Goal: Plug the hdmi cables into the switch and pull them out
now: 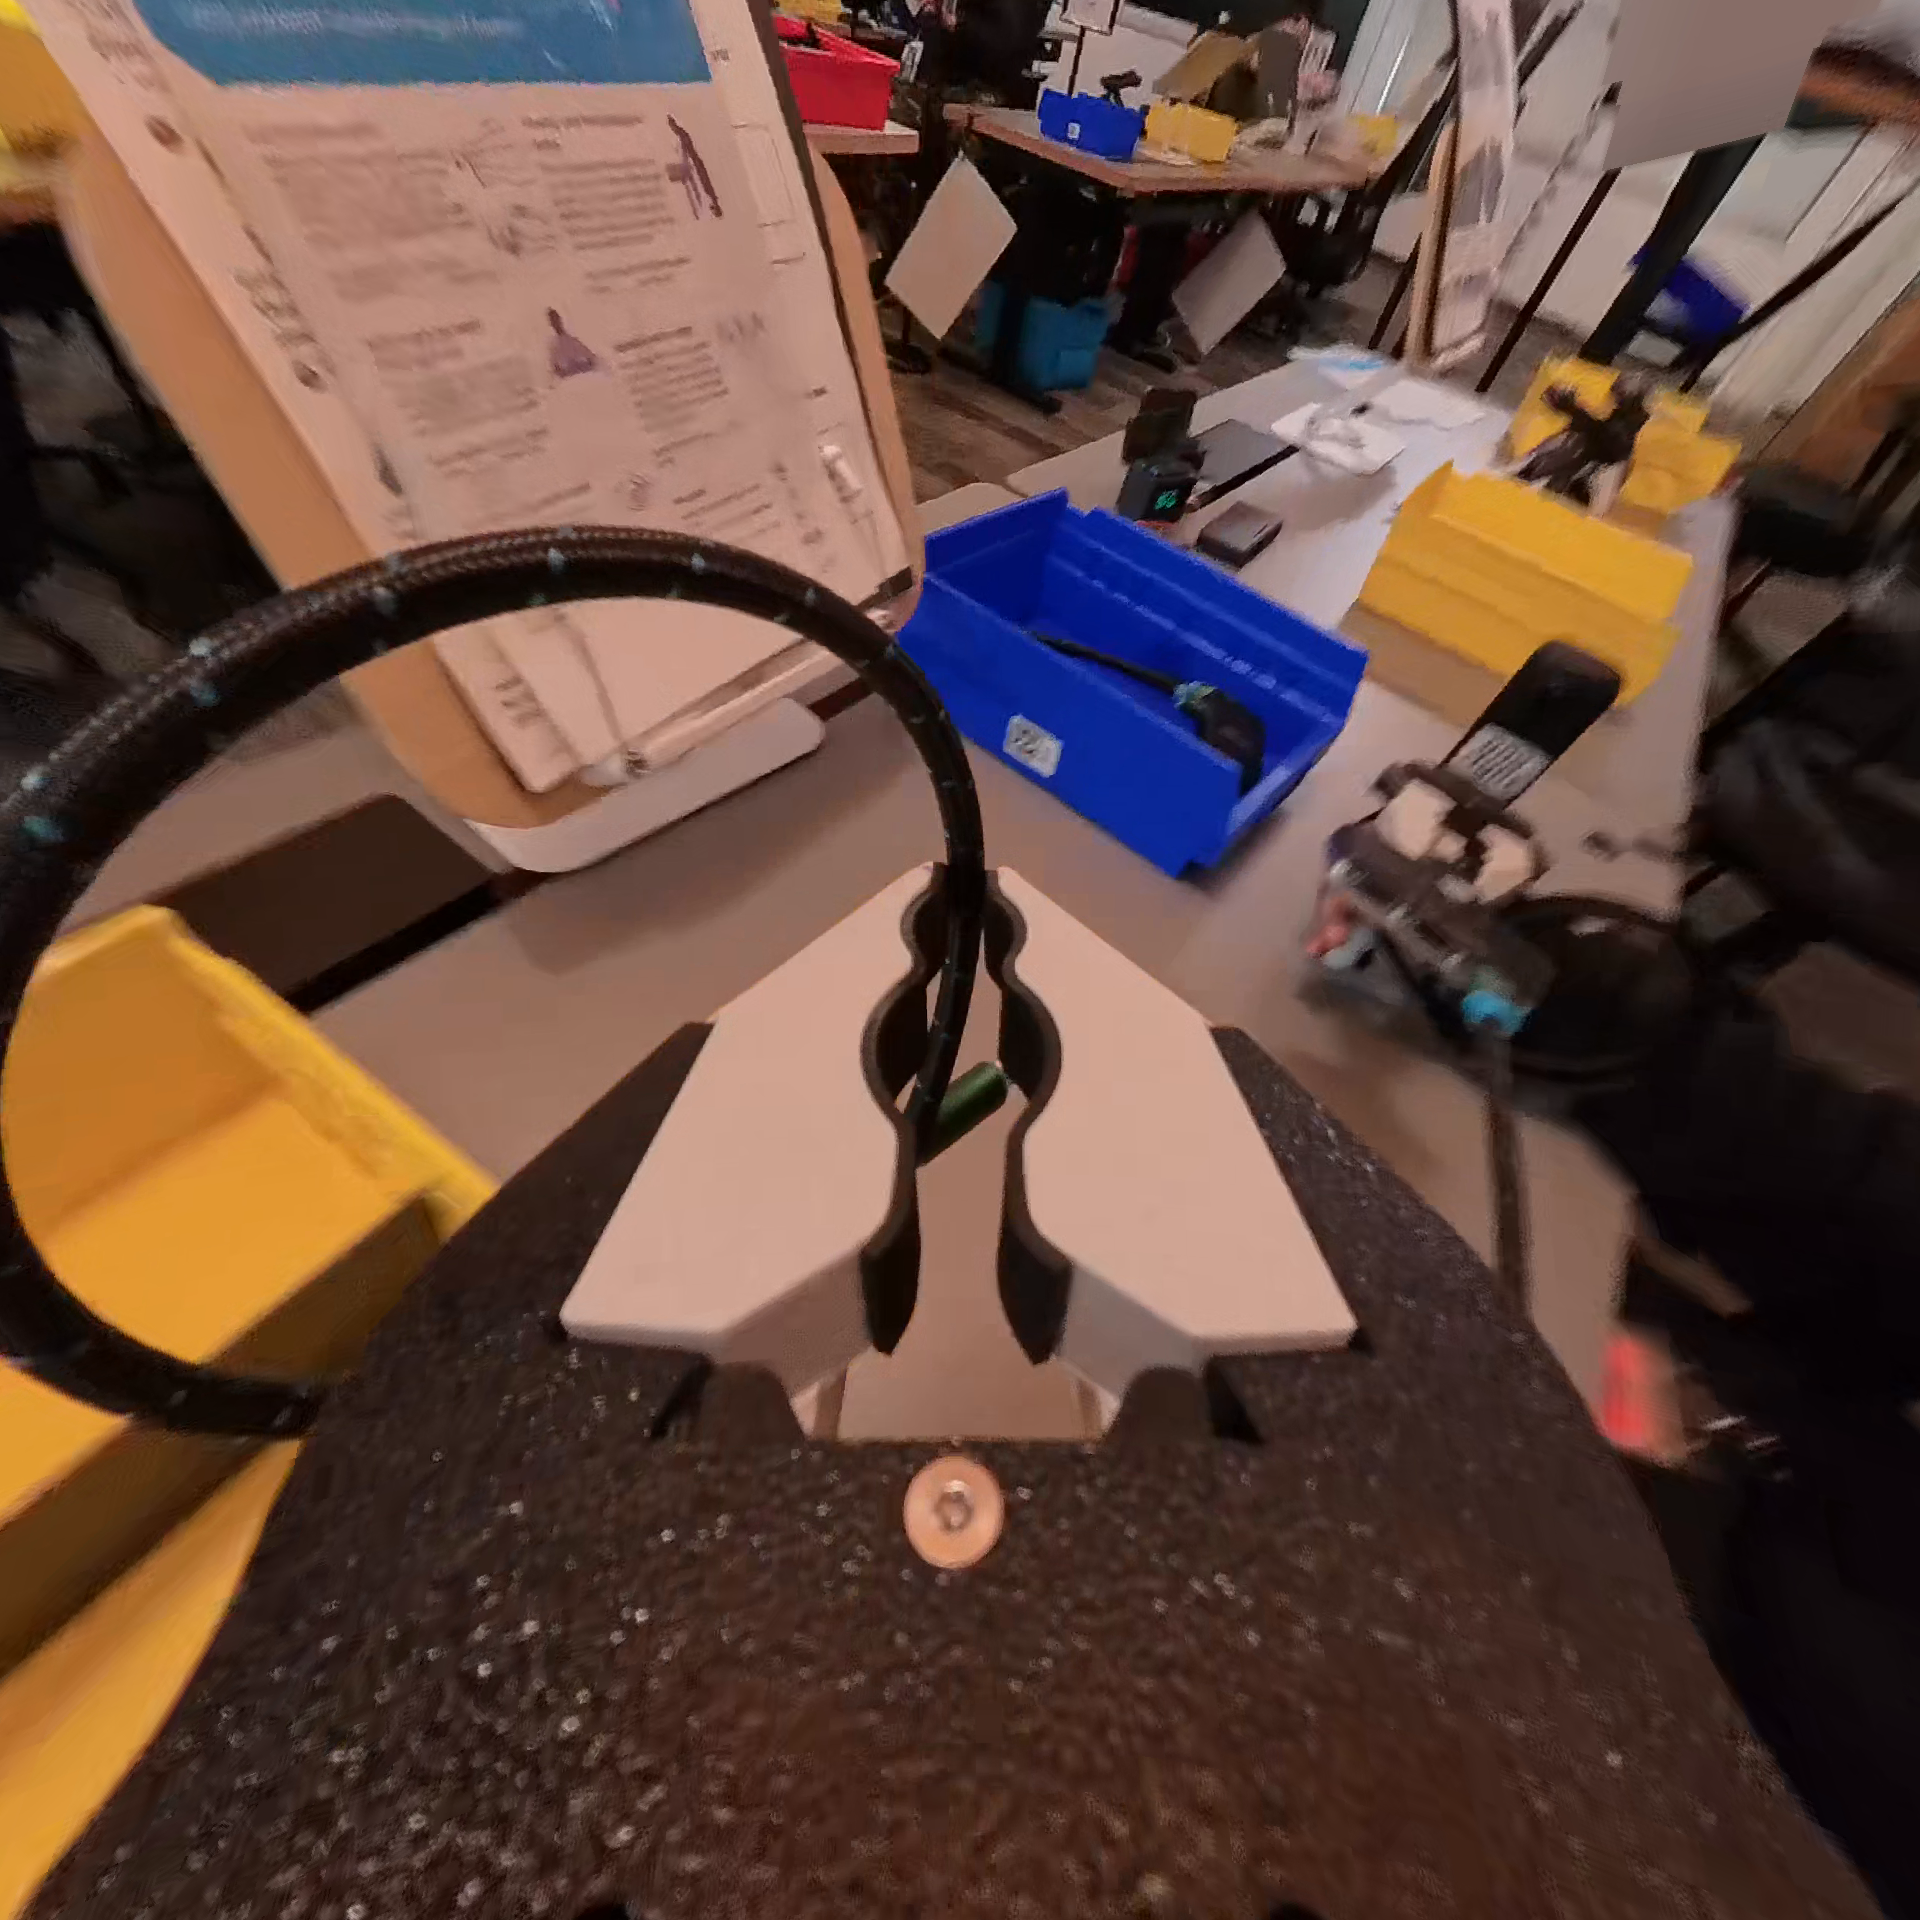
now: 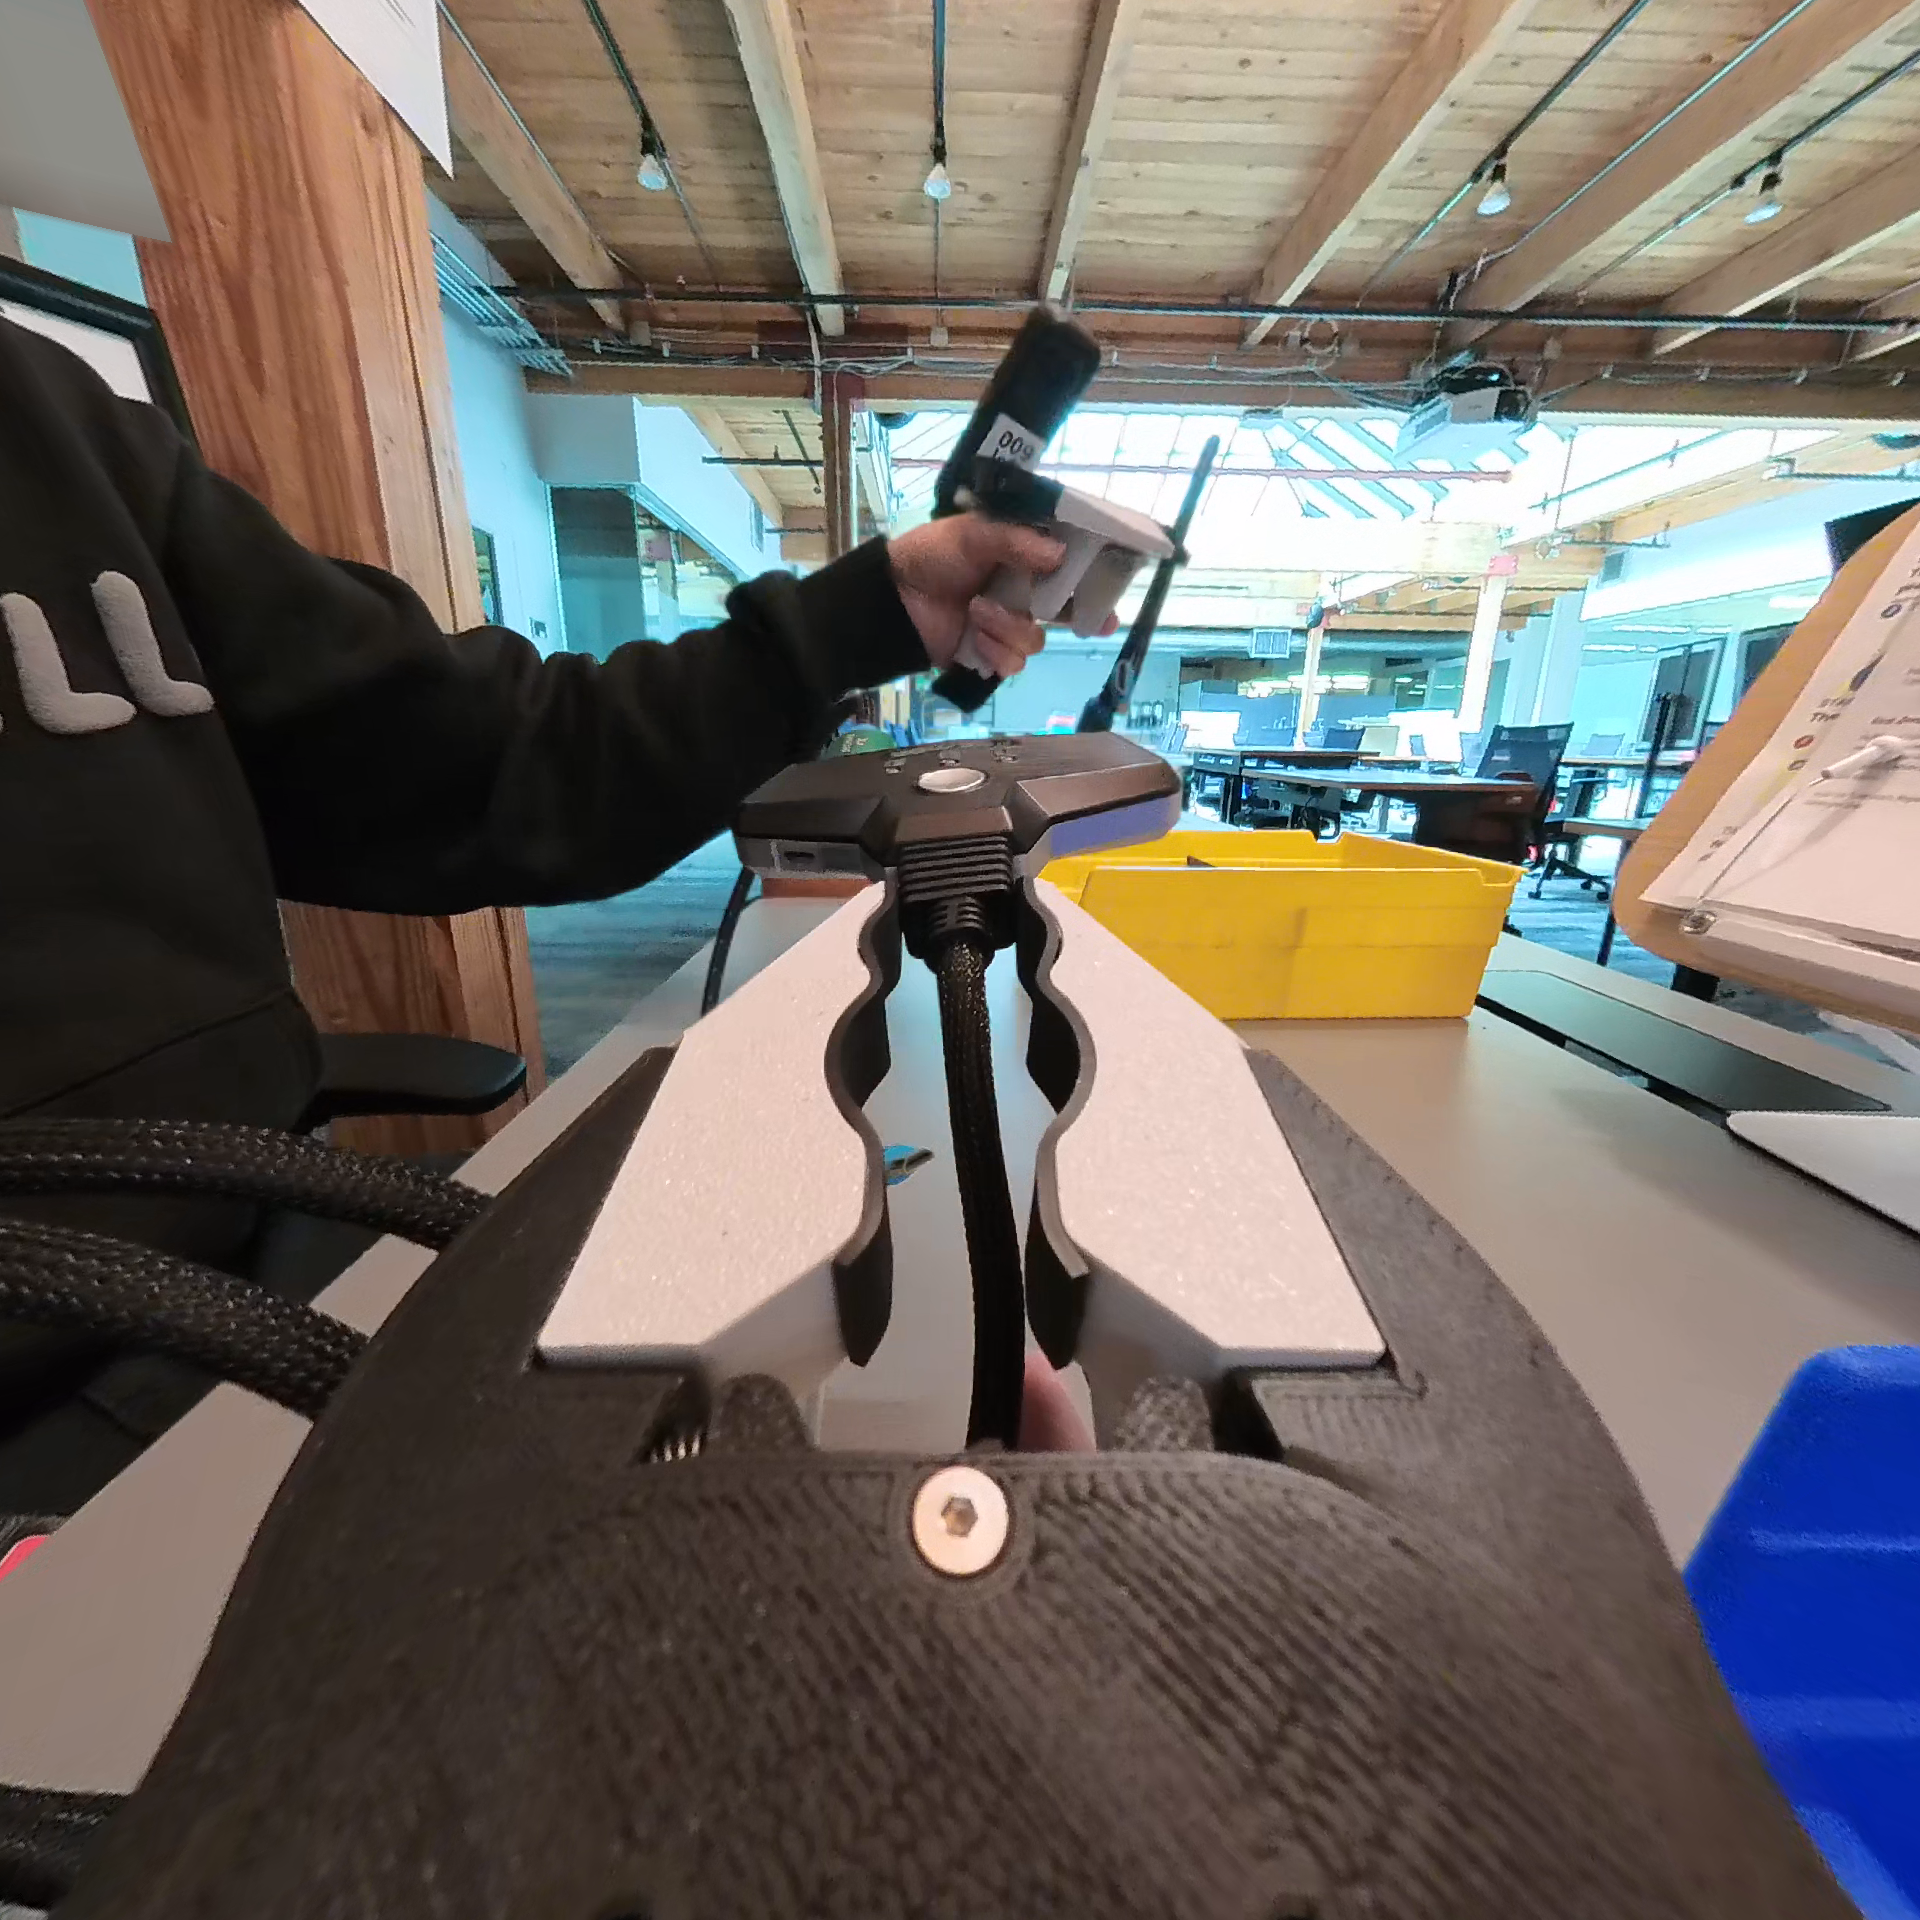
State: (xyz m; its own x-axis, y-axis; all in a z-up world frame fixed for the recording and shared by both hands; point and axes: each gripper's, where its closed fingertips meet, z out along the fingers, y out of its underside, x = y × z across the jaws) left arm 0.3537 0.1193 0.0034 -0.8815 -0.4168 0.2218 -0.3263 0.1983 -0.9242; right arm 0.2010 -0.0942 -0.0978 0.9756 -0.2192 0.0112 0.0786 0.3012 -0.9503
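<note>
We hold two grippers, one in each hand. Our left gripper [image 1: 961, 914] has its jaws closed on a black braided HDMI cable [image 1: 447, 566]. The cable comes up out of the jaws and bends round in a big loop to the left. A small green bit [image 1: 971, 1101] of it peeks out between the jaws, lower down. This gripper is up in the air, above the grey worktop [image 1: 665, 977]. In the right wrist view we see it raised in a hand [image 2: 961, 597], and the cable end in it is not in anything.

Our right gripper [image 2: 956, 904] has its jaws closed on the ribbed neck of the switch's own cable [image 2: 971, 1122]. The black switch [image 2: 966, 790] sits just past the jaw tips, lifted a little over the worktop. It has a round silver button on top. We can see one small slot on its left side, but we cannot tell if any plug is in the far side.

A blue bin [image 1: 1132, 675] on the worktop has another dark cable lying in it. A yellow bin [image 2: 1288, 914] stands behind the switch.

We think the cable in the left gripper is out of the switch now. We cannot tell if it is about to go in or was just pulled out. The cable in the blue bin may be left to do
</note>
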